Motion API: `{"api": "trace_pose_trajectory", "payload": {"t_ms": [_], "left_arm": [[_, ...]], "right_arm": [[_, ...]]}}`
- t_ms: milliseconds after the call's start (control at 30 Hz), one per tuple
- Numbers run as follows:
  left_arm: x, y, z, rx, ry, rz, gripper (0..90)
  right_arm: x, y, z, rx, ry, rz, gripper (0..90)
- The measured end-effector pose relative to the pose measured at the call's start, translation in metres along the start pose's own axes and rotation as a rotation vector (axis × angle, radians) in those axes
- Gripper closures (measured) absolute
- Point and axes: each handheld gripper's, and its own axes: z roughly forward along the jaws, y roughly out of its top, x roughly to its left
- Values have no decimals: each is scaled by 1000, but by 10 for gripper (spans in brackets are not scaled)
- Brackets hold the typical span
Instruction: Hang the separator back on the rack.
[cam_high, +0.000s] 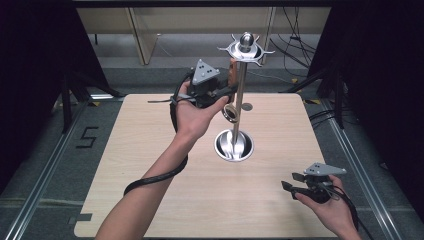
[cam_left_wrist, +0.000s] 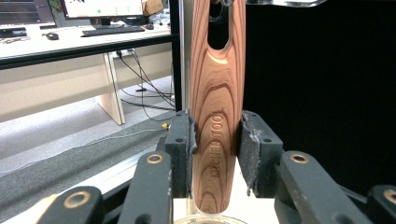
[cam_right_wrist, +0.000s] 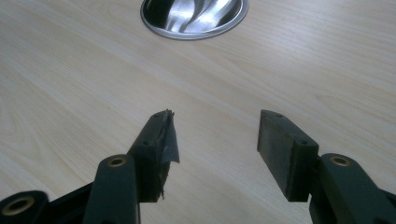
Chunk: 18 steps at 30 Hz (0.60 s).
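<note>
Pads of left gripper (cam_left_wrist: 216, 154) clamp wooden handle (cam_left_wrist: 216, 116); right gripper (cam_right_wrist: 215, 140) gapes empty.

cut off: wooden handle (cam_left_wrist: 215, 116) top — frame edge | engraving: unreadable

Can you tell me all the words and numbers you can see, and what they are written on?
"5": a black figure marked on the floor left of the table.
Stamped letters run along the wooden handle clamped in the left gripper; they seem to read "KITCHEN TOOL", but they are too faint to be sure.
The monitor on the desk in the left gripper view shows marks too small to read.
</note>
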Motion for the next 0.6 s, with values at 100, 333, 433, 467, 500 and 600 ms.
{"api": "trace_pose_trajectory", "payload": {"t_ms": [100, 333, 433, 467, 500, 600], "left_arm": [[-1, 0, 1, 0, 2, 2, 661], [-1, -4, -4, -6, 8, 7, 613], [0, -7, -11, -15, 14, 0, 579], [1, -8, -15, -20, 13, -3, 565], [2, -9, -18, -32, 15, 15, 547], [3, -14, -31, -45, 17, 16, 504]], "right_arm": [[-1, 0, 1, -6, -8, -16, 464], [-3, 0, -1, -8, -16, -34, 464], [-2, 0, 0, -3, -1, -21, 464], [-2, 0, 0, -4, -1, -20, 464], [-2, 0, -1, -9, -7, -25, 464], [-3, 0, -1, -10, -13, -26, 464]]}}
